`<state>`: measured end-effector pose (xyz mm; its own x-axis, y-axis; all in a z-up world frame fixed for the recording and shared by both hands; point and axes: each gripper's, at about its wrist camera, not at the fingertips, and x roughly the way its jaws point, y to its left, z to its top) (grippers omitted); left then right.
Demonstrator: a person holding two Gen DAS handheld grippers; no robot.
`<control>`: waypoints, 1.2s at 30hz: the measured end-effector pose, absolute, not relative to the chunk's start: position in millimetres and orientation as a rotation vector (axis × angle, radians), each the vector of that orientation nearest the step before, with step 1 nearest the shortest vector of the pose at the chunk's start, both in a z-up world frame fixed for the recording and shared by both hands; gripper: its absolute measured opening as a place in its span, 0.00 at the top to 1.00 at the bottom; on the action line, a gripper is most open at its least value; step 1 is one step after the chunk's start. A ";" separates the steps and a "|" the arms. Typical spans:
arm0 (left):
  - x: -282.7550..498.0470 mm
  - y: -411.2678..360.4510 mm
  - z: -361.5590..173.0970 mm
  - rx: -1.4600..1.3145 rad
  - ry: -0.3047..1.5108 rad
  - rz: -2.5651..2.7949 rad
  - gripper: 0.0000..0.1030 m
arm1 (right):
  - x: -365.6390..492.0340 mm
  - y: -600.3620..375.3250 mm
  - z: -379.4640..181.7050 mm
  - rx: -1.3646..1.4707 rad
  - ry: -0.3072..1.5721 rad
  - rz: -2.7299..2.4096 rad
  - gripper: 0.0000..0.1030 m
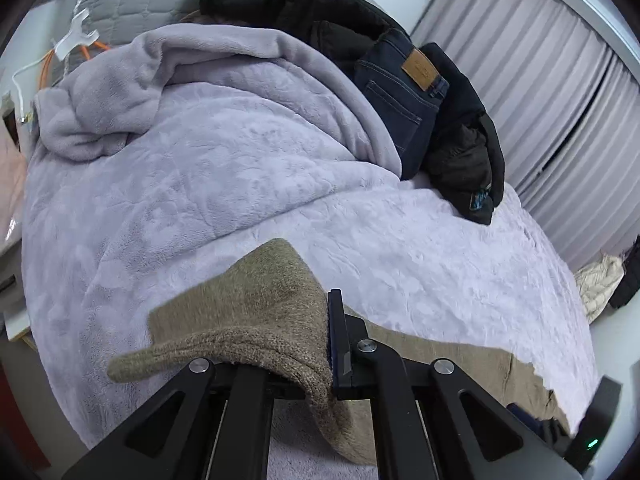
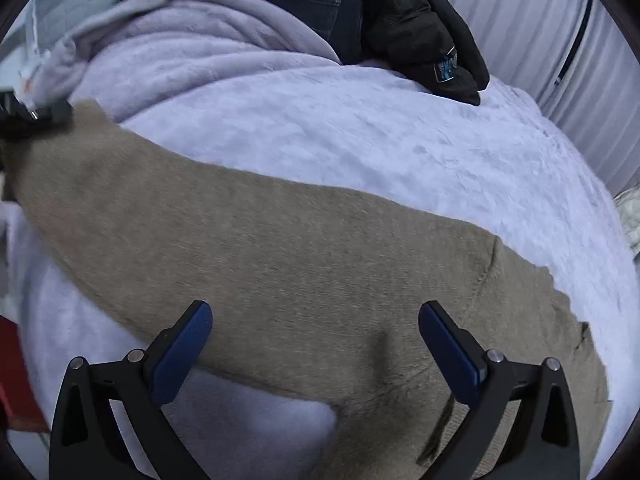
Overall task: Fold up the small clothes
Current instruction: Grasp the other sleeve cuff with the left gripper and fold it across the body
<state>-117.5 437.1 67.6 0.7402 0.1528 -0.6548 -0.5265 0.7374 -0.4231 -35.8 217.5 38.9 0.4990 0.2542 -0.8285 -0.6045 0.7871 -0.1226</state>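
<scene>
A tan knitted sweater (image 2: 304, 248) lies stretched across a lilac fleece blanket (image 2: 360, 136) on a bed. My left gripper (image 1: 326, 336) is shut on the sweater (image 1: 256, 304) at its ribbed hem, which drapes over the left finger and hides it. In the right wrist view the left gripper (image 2: 24, 120) shows at the far left, holding the sweater's end lifted. My right gripper (image 2: 316, 344) is open and empty, its blue pads (image 2: 182, 352) spread just above the sweater's body near the sleeve seam.
Dark jeans (image 1: 404, 92) and black jackets (image 1: 460, 152) are piled at the far side of the bed. Pleated grey curtains (image 1: 552, 92) hang on the right. A white hanger (image 1: 76, 36) and an orange cable are at the far left. A beige quilted item (image 1: 600, 280) lies on the floor.
</scene>
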 end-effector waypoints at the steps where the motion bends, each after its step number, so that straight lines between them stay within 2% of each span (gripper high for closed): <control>1: -115.8 434.8 69.4 -0.628 0.639 0.396 0.93 | -34.4 209.4 45.1 -0.389 0.899 0.529 0.00; 4: -110.6 434.3 69.1 -0.644 0.661 0.379 0.94 | -16.9 192.9 46.4 -0.370 0.897 0.385 0.00; 10: -107.7 437.7 63.0 -0.656 0.705 0.393 0.94 | 11.3 206.8 4.9 -0.351 1.059 0.319 0.00; 14: -107.3 423.8 78.3 -0.622 0.690 0.366 0.94 | -17.3 225.2 29.1 -0.336 1.003 0.549 0.00; 18: -97.4 385.0 105.3 -0.550 0.666 0.292 0.94 | -32.4 184.4 62.0 -0.344 0.914 0.481 0.00; 24: -62.0 273.2 143.0 -0.383 0.689 0.085 0.94 | -27.1 47.7 86.5 -0.258 0.871 0.272 0.00; 28: -43.0 182.7 160.6 -0.283 0.702 -0.062 0.94 | -21.8 -47.6 81.8 -0.210 0.905 0.084 0.00; 36: -27.1 -7.9 136.0 -0.130 0.827 -0.311 0.94 | -42.0 -153.9 74.4 -0.146 0.918 -0.043 0.00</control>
